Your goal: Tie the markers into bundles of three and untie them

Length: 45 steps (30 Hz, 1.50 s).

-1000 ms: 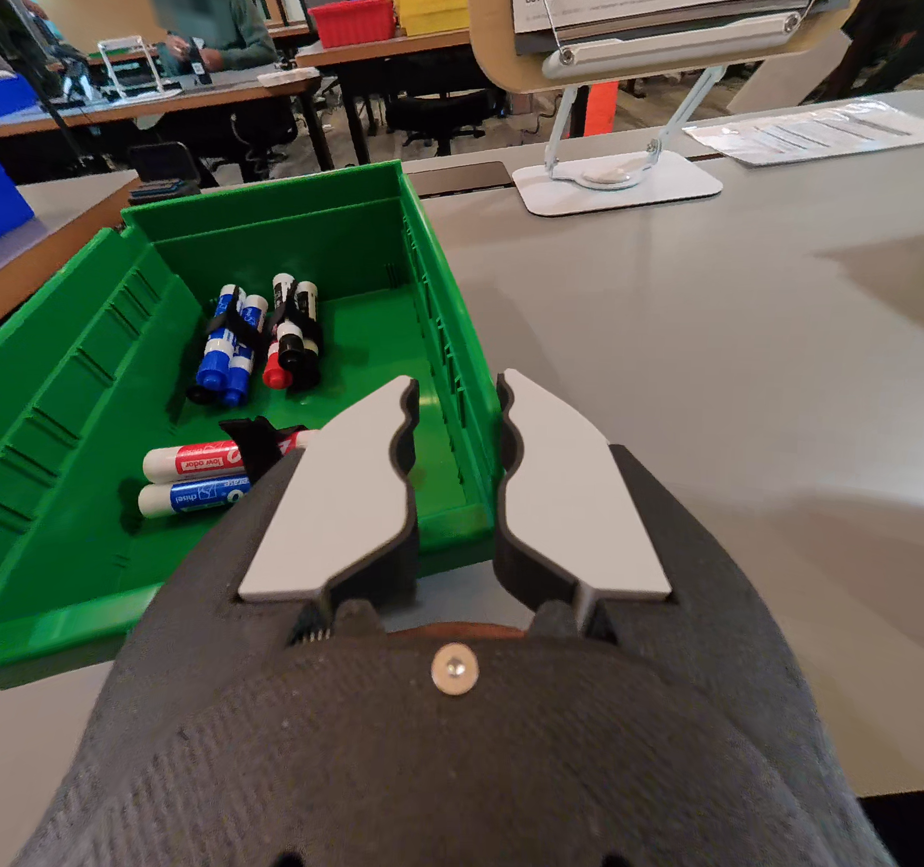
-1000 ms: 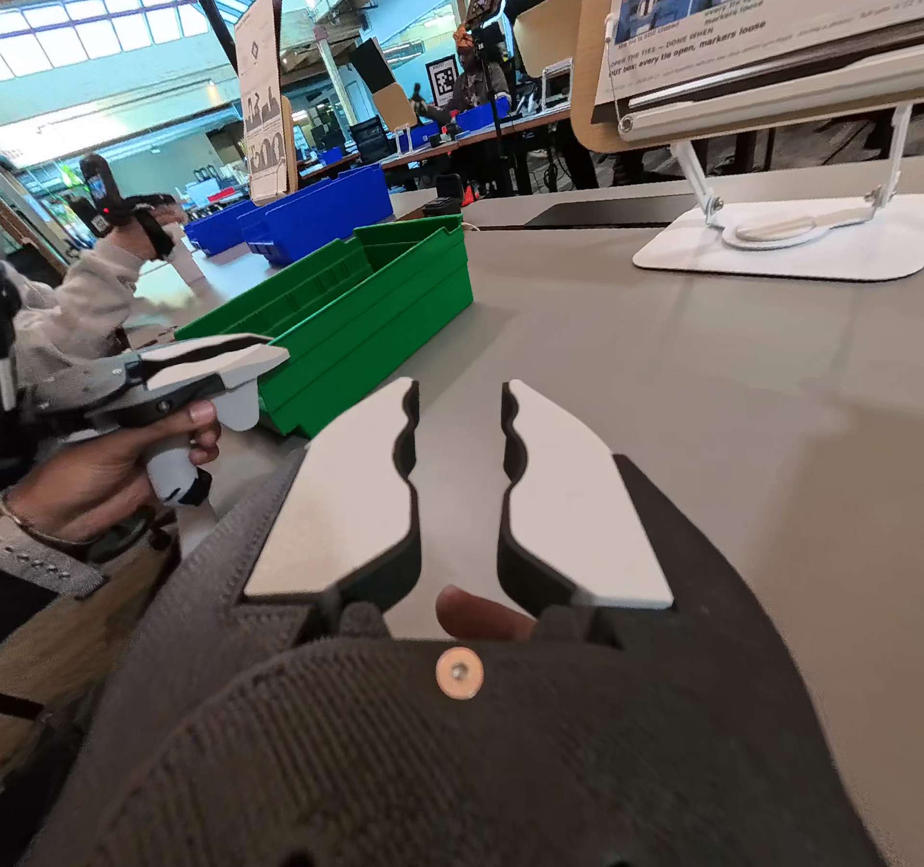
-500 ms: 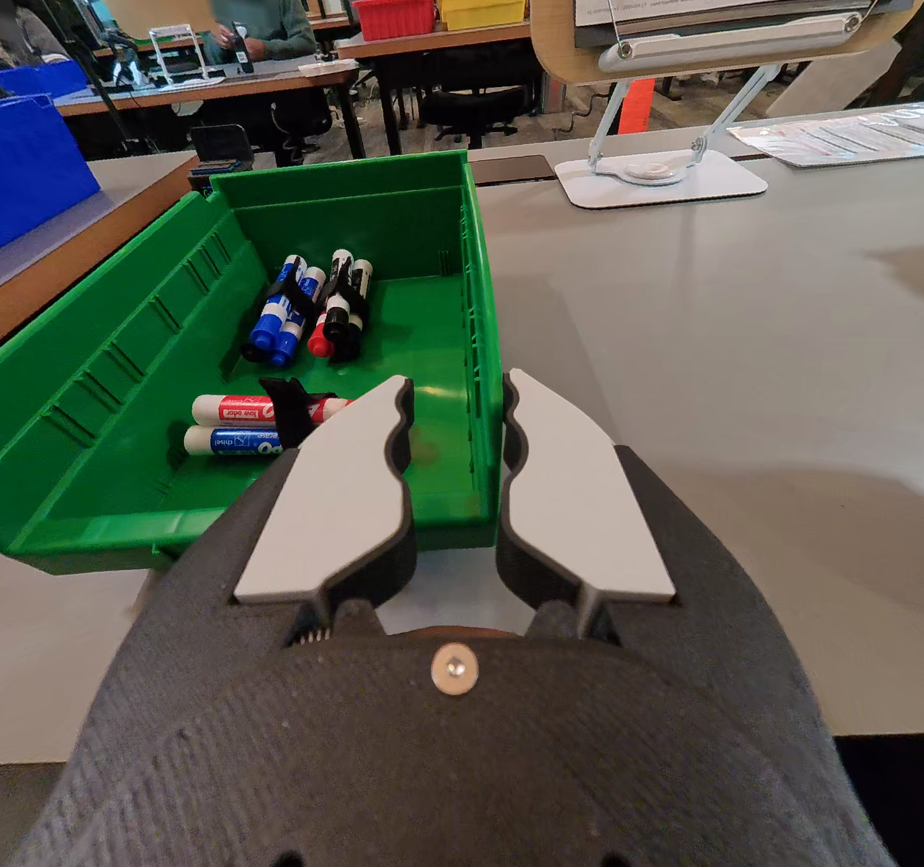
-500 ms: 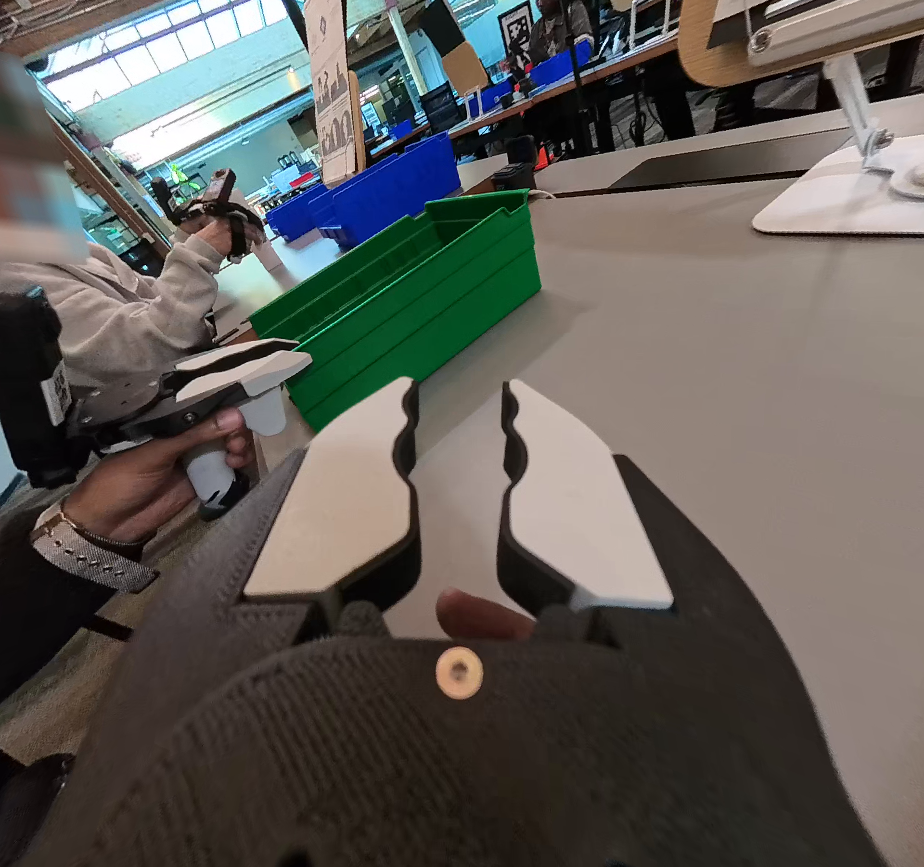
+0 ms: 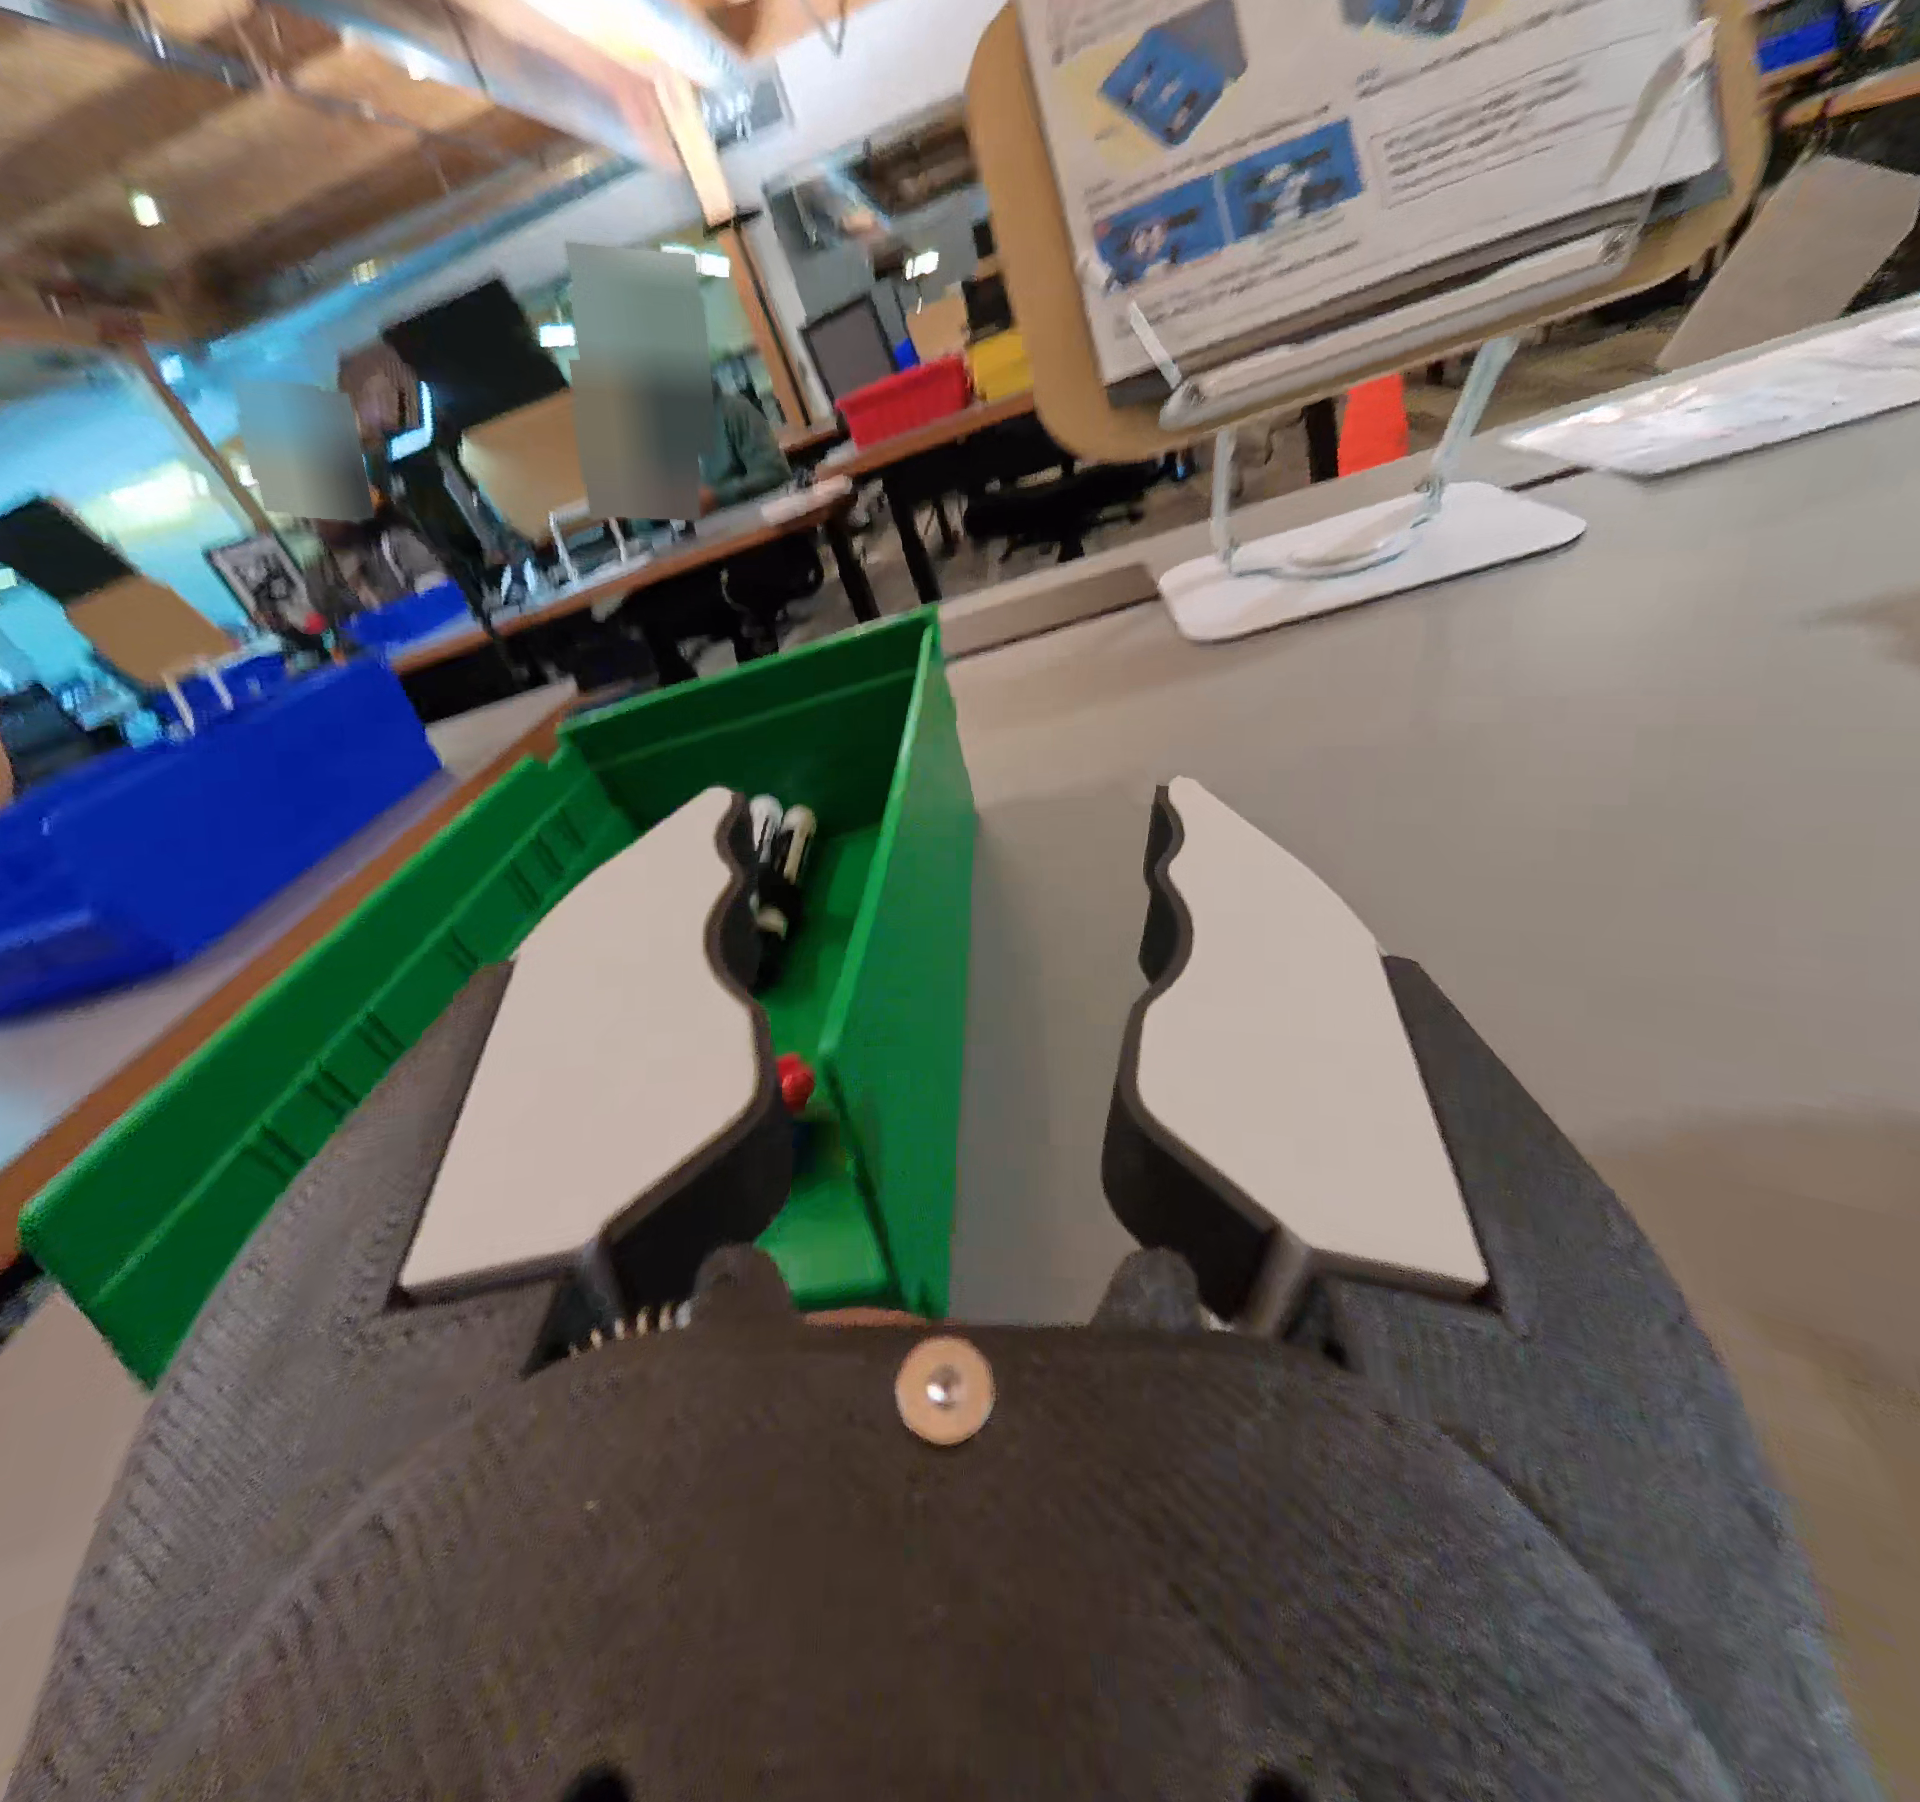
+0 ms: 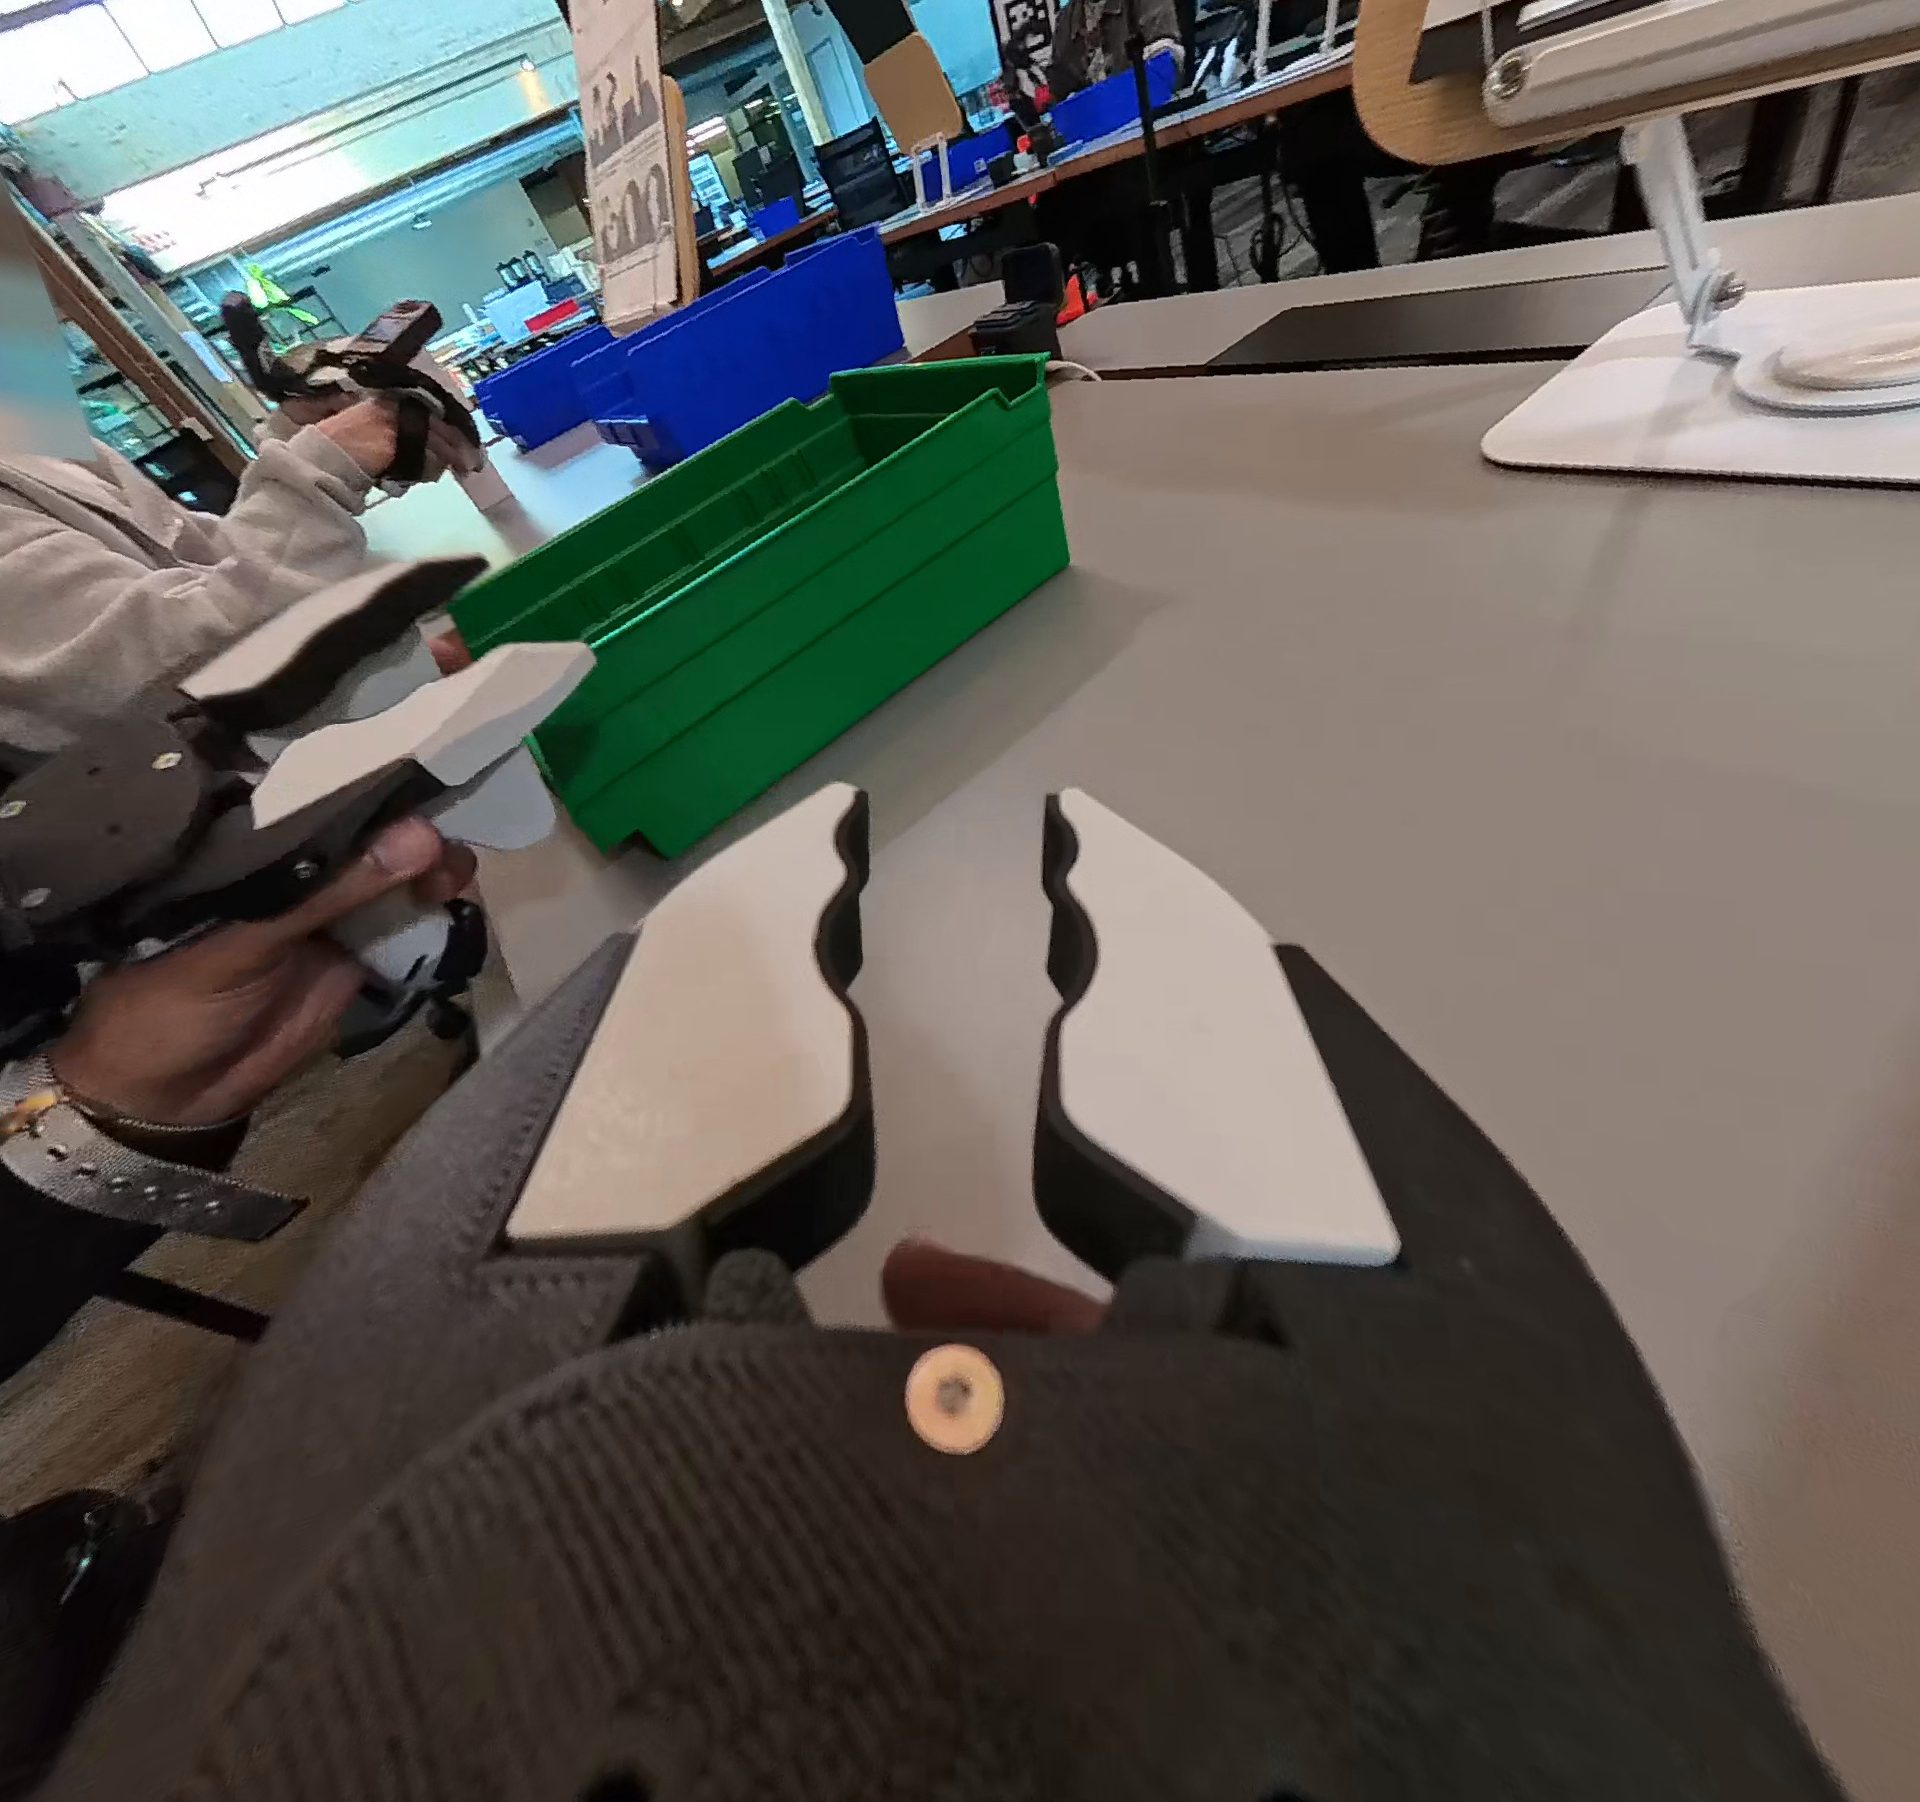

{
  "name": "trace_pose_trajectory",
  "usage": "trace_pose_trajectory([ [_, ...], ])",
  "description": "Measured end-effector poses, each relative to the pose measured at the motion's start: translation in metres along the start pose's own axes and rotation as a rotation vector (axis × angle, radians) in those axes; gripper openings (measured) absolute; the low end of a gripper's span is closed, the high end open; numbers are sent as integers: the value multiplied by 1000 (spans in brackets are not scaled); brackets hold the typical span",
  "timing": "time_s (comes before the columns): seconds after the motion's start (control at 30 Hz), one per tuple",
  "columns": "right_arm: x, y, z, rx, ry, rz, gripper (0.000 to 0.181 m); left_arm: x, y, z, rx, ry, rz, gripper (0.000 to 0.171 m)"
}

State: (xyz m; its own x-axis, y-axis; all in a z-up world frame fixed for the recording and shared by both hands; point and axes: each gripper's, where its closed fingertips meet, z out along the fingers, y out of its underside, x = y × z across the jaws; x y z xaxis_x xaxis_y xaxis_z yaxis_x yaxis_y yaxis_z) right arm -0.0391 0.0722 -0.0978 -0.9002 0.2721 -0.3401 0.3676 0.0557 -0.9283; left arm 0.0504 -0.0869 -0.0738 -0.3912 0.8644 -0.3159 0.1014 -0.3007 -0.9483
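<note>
My left gripper (image 5: 945,796) is open wide and empty, low at the near end of a green bin (image 5: 904,921). The bin's right wall runs up between its fingers without touching them. Black-and-white markers (image 5: 779,859) and a red cap (image 5: 795,1077) show inside the bin; the left finger hides the rest. My right gripper (image 6: 953,796) is empty, its fingers a narrow gap apart, above bare grey table to the right of the green bin (image 6: 831,589). The right wrist view also shows the left gripper (image 6: 530,609), held by a hand at the bin's near corner.
A document stand holding a printed sheet (image 5: 1351,90) rests on a white base (image 6: 1714,412) at the back right. Blue bins (image 6: 748,339) sit beyond the green one. A person's sleeve (image 6: 156,557) is at the left. A clear sleeve (image 5: 1714,391) lies at the far right.
My left gripper has dropped low, tilted up and opened wider, now straddling the bin's right wall. The right gripper keeps the same gap and has turned slightly leftward.
</note>
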Motion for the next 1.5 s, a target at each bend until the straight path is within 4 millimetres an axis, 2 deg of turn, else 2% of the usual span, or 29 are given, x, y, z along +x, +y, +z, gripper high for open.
trace_pose_trajectory([
  [0.07, 6, 1, -9, -3, 39, -19, 33, 22, -18, -3, 89, 40, 41, 71],
  [0.13, 13, 3, -20, -8, 88, -33, 35, 60, -28, -5, 130, 143, 68, 70],
  [0.27, 29, 5, -46, -4, 187, -59, 37, 133, -24, -9, 106, 344, 117, 71],
  [0.37, 40, 3, -69, 23, 263, -66, 38, 163, -25, -12, 118, 431, 134, 70],
  [0.47, 48, 3, -86, 46, 309, -45, 38, 176, -28, -9, 90, 494, 51, 70],
  [0.57, 52, 4, -99, 57, 343, -33, 39, 174, -35, -2, 74, 515, -29, 69],
  [0.7, 54, 6, -109, 59, 388, -48, 39, 158, -46, 8, 86, 487, -90, 68],
  [0.8, 49, 2, -107, 87, 365, -59, 40, 140, -48, 14, 89, 469, -160, 68],
  [0.9, 37, -7, -100, 132, 279, -47, 52, 127, -47, 21, 75, 486, -238, 69],
  [1.03, 27, -38, -105, 309, 195, 14, 83, 127, -58, 7, 123, 680, -339, 79],
  [1.17, 30, -60, -114, 426, 82, 140, 87, 116, -58, 0, 78, 775, -479, 83],
  [1.3, 37, -71, -117, 481, 47, 221, 86, 102, -48, -2, 68, 735, -381, 84],
  [1.4, 36, -74, -110, 492, 25, 240, 83, 89, -47, -5, 86, 681, -364, 84],
  [1.5, 28, -71, -93, 456, -19, 234, 80, 74, -47, -9, 110, 616, -357, 81],
])
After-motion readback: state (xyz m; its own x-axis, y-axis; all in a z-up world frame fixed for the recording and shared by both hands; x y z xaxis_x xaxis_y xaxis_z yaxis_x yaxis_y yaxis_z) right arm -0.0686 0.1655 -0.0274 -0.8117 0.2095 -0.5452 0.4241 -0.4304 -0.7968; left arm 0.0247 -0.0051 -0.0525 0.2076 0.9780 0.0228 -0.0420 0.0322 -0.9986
